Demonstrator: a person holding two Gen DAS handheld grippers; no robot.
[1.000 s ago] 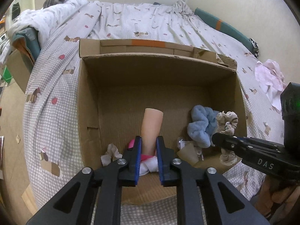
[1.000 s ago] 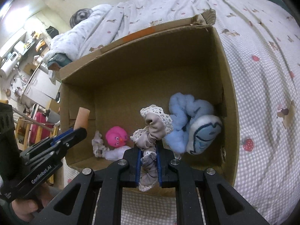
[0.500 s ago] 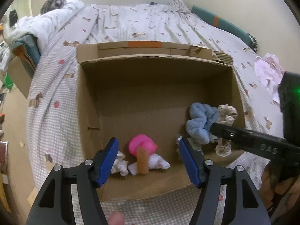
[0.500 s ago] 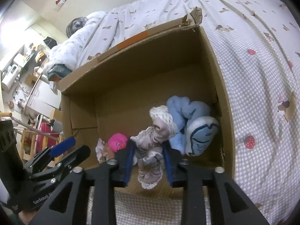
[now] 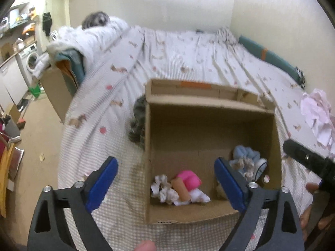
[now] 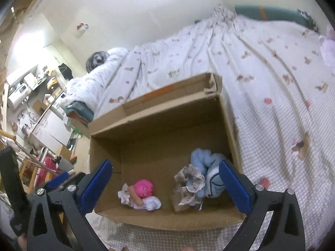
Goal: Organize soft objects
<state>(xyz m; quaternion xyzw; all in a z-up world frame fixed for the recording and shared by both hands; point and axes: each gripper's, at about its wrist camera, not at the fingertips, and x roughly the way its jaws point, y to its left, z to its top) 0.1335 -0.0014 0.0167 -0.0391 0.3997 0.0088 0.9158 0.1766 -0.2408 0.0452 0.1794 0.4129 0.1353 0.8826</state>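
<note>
An open cardboard box [image 5: 209,113] [image 6: 159,117] stands on the bed. Inside lie a pink toy [image 5: 189,178] [image 6: 144,189], a peach cylinder [image 5: 182,191] [image 6: 135,196], white soft pieces [image 5: 163,190] [image 6: 151,204], a beige lace scrunchie [image 6: 188,181] [image 5: 242,164] and a blue soft bundle [image 6: 207,165] [image 5: 248,154]. My left gripper [image 5: 166,185] is open and empty, raised above the box's near left part. My right gripper [image 6: 165,187] is open and empty, raised above the box's near edge.
A grey furry thing [image 5: 138,123] lies against the box's left wall. A pink-white cloth [image 5: 318,117] lies on the bed at right. A second cardboard box [image 5: 58,90] with bedding stands at the bed's left edge. Kitchen clutter [image 6: 31,96] is far left.
Both grippers have opened wide and pulled up and back from the box. The peach cylinder dropped beside the pink toy; the lace scrunchie now lies by the blue bundle.
</note>
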